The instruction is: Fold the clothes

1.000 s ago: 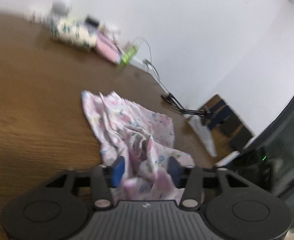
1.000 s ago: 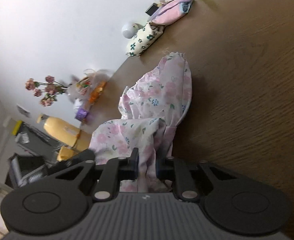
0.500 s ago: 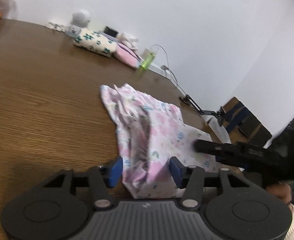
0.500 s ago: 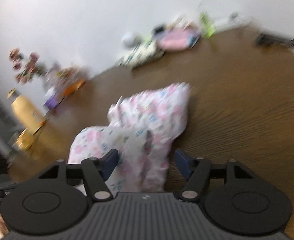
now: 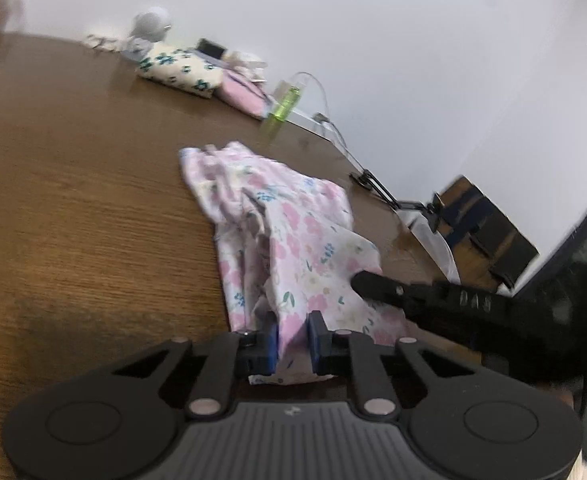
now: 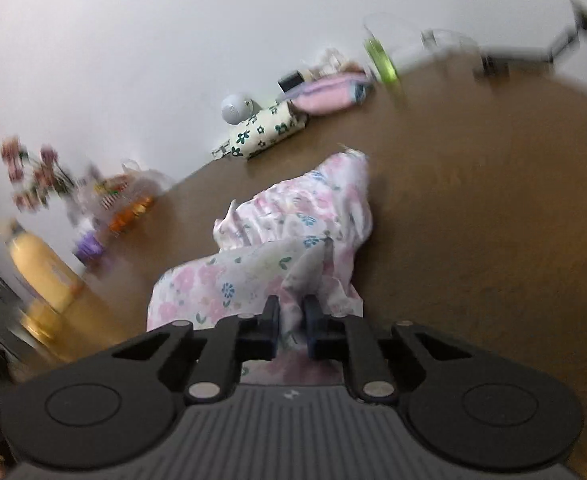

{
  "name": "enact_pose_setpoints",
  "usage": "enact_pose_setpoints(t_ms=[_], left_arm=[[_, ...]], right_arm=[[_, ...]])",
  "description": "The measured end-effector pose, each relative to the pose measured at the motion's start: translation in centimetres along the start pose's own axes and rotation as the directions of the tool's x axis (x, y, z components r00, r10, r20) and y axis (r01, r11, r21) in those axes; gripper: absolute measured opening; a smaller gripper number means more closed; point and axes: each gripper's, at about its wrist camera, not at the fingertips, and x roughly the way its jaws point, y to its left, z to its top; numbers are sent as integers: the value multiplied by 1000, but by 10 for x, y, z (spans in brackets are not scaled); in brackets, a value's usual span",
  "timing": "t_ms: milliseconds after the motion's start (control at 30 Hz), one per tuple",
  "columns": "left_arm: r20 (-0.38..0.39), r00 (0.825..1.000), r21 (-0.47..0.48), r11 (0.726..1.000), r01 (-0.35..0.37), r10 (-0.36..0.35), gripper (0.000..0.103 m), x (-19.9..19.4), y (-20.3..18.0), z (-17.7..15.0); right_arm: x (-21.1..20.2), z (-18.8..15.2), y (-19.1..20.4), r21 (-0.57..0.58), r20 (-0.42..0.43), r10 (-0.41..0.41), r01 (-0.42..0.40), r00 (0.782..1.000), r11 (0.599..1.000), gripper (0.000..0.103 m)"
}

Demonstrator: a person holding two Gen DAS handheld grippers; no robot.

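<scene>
Looking from the left wrist, the left gripper (image 5: 292, 338) has its jaws closing on the near edge of the flowery cloth (image 5: 277, 232). The cloth's long side runs toward 11 o'clock across the table (image 5: 73, 200).

From the right wrist, the right gripper (image 6: 291, 330) is closing its jaws on the cloth too, which stretches toward 1 o'clock.

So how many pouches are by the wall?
2: a flowery pouch beside the white ball, and a pink pouch right next to it. More may hide behind.
</scene>
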Motion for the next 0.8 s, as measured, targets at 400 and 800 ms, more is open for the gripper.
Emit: enact_pose_setpoints(t_ms=[400, 800], left_arm=[[4, 997, 195, 978, -70, 71, 9, 44, -10, 61], [-107, 990, 69, 994, -80, 87, 9, 63, 15, 53]], right_arm=[[9, 1, -2, -84, -77, -19, 13, 997, 996, 4], [17, 24, 46, -371, 54, -25, 44, 998, 928, 18]])
